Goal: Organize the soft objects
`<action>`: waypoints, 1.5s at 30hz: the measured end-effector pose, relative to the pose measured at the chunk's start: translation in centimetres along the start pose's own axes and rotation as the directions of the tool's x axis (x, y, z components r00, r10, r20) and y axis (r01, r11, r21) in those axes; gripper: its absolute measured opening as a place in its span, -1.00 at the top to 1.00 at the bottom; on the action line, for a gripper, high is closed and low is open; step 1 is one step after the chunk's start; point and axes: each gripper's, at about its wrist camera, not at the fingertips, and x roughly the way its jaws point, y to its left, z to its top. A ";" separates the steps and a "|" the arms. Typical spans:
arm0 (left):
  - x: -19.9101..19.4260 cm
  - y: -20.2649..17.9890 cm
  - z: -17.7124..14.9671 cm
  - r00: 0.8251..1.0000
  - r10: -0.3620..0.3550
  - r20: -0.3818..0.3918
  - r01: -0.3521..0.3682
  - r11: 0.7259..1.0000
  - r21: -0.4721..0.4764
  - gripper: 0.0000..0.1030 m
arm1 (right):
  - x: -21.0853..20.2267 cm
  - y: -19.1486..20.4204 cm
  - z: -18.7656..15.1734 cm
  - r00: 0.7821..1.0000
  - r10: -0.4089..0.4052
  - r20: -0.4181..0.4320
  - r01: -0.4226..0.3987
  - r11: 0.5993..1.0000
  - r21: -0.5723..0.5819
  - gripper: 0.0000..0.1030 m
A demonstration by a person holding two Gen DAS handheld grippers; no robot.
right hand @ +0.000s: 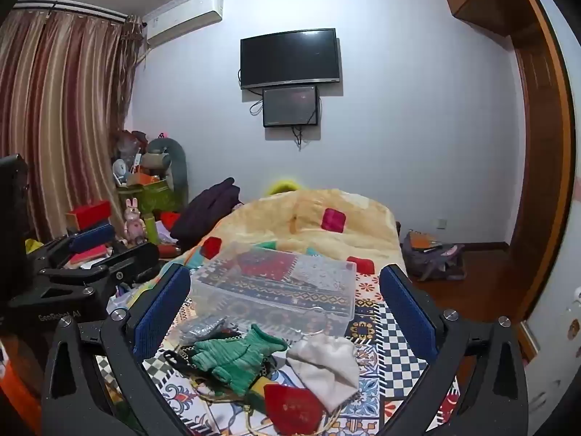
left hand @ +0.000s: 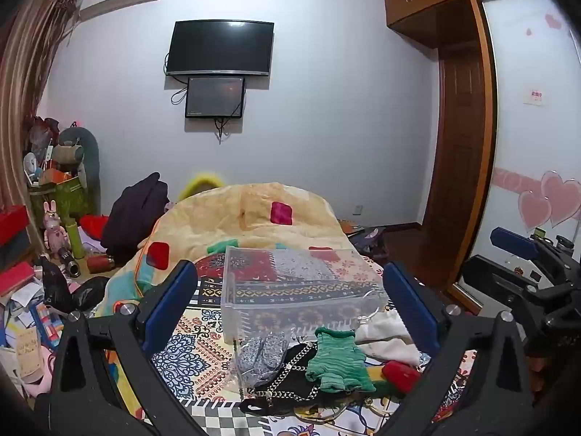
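A pile of soft things lies on the patterned bedspread [left hand: 189,359]: a green knitted glove [left hand: 339,359] [right hand: 236,358], a white cloth glove [left hand: 386,338] [right hand: 326,363], a grey sparkly piece [left hand: 259,358] [right hand: 203,327], a black item with a chain [left hand: 290,381] and a red piece [left hand: 401,376] [right hand: 294,405]. A clear plastic box [left hand: 301,287] [right hand: 279,287] stands just behind the pile. My left gripper [left hand: 290,309] is open and empty above the pile. My right gripper [right hand: 285,312] is open and empty over the pile; its body shows in the left wrist view [left hand: 533,276].
A yellow blanket [left hand: 254,214] with coloured patches is heaped at the far end of the bed. Clutter, boxes and a dark garment [left hand: 134,210] fill the floor on the left. A wardrobe [left hand: 464,145] stands right. A bag [right hand: 432,254] lies on the floor.
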 end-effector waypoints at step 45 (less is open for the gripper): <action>-0.3 -0.8 0.0 1.000 -0.016 -0.005 0.016 0.999 0.028 -1.00 | -0.3 -0.3 -0.1 0.999 0.038 -0.002 -0.038 0.998 0.055 -1.00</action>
